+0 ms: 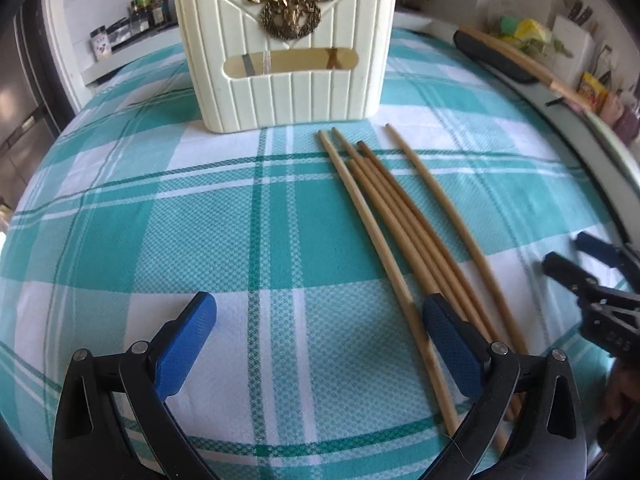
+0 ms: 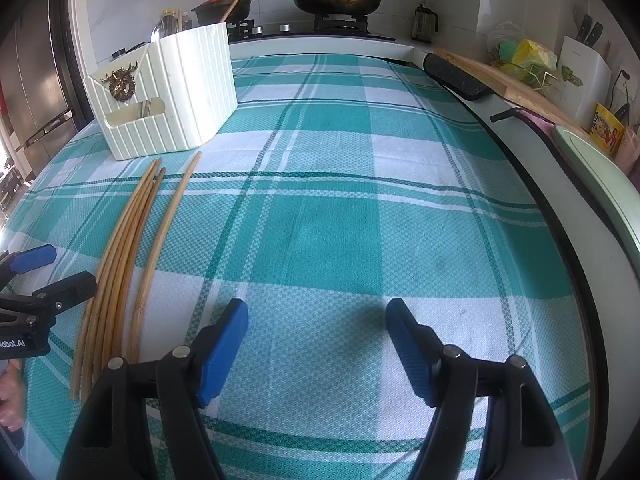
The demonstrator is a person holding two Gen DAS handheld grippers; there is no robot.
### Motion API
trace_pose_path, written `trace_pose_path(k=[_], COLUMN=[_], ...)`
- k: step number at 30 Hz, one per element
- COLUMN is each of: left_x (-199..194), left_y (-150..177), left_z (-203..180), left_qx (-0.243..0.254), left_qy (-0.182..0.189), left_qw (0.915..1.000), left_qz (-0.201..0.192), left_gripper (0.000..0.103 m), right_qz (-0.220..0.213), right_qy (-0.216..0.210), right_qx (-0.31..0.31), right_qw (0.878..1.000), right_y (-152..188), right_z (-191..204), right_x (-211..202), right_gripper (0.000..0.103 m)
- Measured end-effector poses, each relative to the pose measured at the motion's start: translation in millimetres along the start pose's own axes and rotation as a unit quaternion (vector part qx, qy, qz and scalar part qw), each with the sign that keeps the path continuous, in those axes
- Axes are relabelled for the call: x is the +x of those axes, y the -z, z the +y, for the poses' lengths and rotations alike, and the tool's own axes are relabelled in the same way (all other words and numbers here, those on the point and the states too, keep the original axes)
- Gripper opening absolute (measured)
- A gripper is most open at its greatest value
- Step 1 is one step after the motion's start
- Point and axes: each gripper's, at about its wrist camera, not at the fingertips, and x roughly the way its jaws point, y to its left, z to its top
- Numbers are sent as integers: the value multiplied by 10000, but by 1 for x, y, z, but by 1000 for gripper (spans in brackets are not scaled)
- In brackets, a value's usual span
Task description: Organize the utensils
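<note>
Several bamboo chopsticks [image 1: 404,216] lie loose on the teal checked tablecloth [image 1: 200,216], running away from me toward a cream ribbed utensil holder [image 1: 286,56] with a brass deer emblem. Some utensils show through its front slot. My left gripper [image 1: 320,312] is open and empty, just above the cloth; its right finger [image 1: 452,344] overlaps the near ends of the chopsticks. In the right wrist view the chopsticks [image 2: 120,248] lie at left and the holder [image 2: 168,92] at far left. My right gripper [image 2: 316,320] is open and empty over bare cloth, right of the chopsticks.
A black pad [image 2: 456,76] and a wooden board [image 2: 516,88] lie along the table's right edge [image 2: 532,184]. A stove with a frying pan [image 2: 336,0] and a clay pot [image 2: 224,6] stands behind. A knife block [image 2: 580,68] and packets sit at the right.
</note>
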Motion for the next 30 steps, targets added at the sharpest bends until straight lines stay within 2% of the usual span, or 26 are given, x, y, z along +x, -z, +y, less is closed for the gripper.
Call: trace_pose_path(k=[6, 8, 10, 11, 13, 16, 18, 20, 21, 23, 24, 26, 27, 30], left_x=[-1, -4, -8, -10, -13, -13, -13, -14, -15, -17, -18, -20, -21, -26], left_y=[1, 2, 3, 3, 4, 4, 3, 3, 4, 6, 8, 12, 13, 18], left_z=[2, 5, 8, 10, 14, 22, 27, 31, 34, 39, 44, 54, 62, 87], left_qx=[-6, 9, 36, 55, 67, 21, 53, 51, 36, 22, 11, -75, -153, -316], left_qy=[62, 84, 75, 82, 69, 45, 36, 15, 7, -17, -81, -109, -117, -222], left_qw=[10000, 9999, 9998, 9997, 9996, 9995, 9996, 9996, 9996, 9996, 9996, 9996, 9995, 9990], left_qz=[-16, -85, -189, -230, -281, -299, -276, -265, -268, -271, -259, -248, -239, -204], left_gripper=[102, 94, 72, 66, 48, 31, 26, 26, 25, 19, 10, 8, 8, 8], right_qz=[-2, -3, -7, -9, 8, -54, -32, 203, 306, 414, 477, 433, 449, 448], right_qy=[1, 0, -6, -9, -102, -861, -1181, -1375, -1383, -1282, -1236, -1015, -905, -554], right_qx=[0, 0, 6, 14, 81, 338, 300, 202, 102, -183, -292, -422, -423, -225], right_qw=[10000, 10000, 10000, 10000, 9999, 9957, 9925, 9901, 9899, 9907, 9907, 9930, 9940, 9972], right_y=[0, 0, 0, 0, -3, -13, -23, -30, -31, -31, -31, -29, -29, -26], right_z=[0, 0, 0, 0, 2, 15, 34, 52, 60, 75, 80, 84, 84, 73], right_x=[0, 0, 0, 0, -1, -10, -11, -1, 5, 12, 16, 15, 15, 12], right_gripper=[73, 73, 73, 73, 73, 72, 62, 48, 45, 30, 25, 11, 7, 7])
